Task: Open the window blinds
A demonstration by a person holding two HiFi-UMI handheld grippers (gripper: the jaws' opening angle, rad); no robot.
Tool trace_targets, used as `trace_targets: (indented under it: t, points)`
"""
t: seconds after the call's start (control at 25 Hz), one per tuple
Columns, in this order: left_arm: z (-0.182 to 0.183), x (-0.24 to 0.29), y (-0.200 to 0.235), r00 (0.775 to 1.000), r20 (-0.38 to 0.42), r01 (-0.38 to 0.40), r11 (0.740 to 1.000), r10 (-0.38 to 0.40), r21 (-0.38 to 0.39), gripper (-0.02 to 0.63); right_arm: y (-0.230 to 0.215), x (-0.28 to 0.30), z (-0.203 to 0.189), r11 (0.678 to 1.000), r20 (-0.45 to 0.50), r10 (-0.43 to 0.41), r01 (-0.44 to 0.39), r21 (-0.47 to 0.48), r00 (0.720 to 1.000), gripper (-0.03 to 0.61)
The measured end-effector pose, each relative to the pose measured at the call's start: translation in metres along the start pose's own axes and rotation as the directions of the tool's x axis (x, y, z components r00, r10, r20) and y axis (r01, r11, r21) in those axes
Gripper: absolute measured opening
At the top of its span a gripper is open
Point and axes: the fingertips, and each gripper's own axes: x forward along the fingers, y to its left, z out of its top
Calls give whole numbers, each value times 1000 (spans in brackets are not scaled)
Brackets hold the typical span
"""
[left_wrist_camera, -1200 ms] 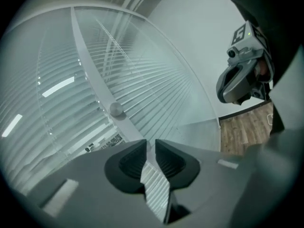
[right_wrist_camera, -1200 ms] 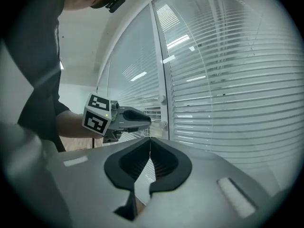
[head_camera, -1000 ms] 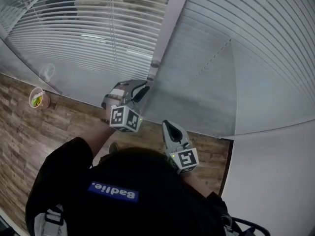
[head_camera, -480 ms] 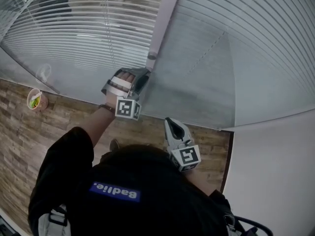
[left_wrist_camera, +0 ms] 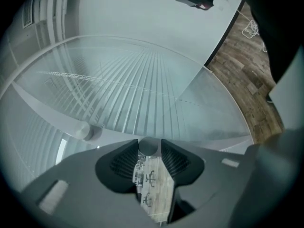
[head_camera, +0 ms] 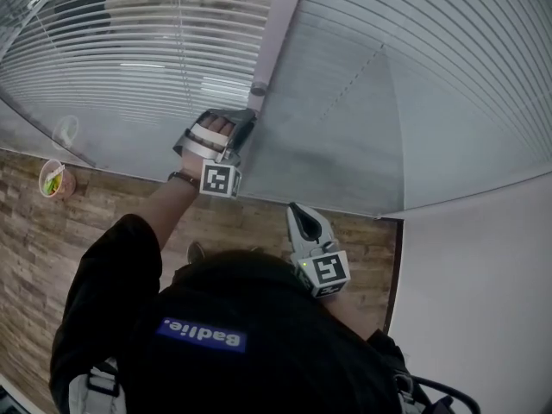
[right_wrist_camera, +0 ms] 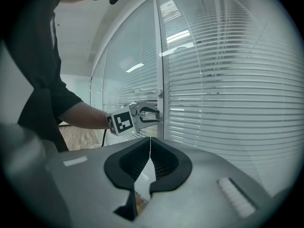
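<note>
The left gripper (head_camera: pixel 248 117) has just been opening its jaws, now parted, with the round knob (left_wrist_camera: pixel 148 147) on the window frame between their tips; the blinds (head_camera: pixel 129 50) hang behind glass either side, while the right gripper (right_wrist_camera: pixel 150 139) waits nearer the person, jaws together and empty

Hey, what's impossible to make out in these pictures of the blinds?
- The left gripper: its jaws, just opened wider, flank the knob, but its own view leaves pad contact unclear.
- The cup on the floor, head view: too small to tell its contents.
- The room beyond the blinds, all views: slats and glare screen it.
</note>
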Motion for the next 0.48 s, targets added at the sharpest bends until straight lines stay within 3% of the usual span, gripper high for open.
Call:
trace_targets:
  t: [0.08, 0.48]
  points:
    - [0, 0, 5, 1000, -4, -20, 1000, 20, -15, 115, -1, -2, 2, 1000, 9, -8, 8, -3, 1000, 6]
    - [1, 1, 9, 998, -35, -50, 982, 44, -184, 114, -1, -3, 3, 1000, 9, -12, 12, 5, 1000, 3]
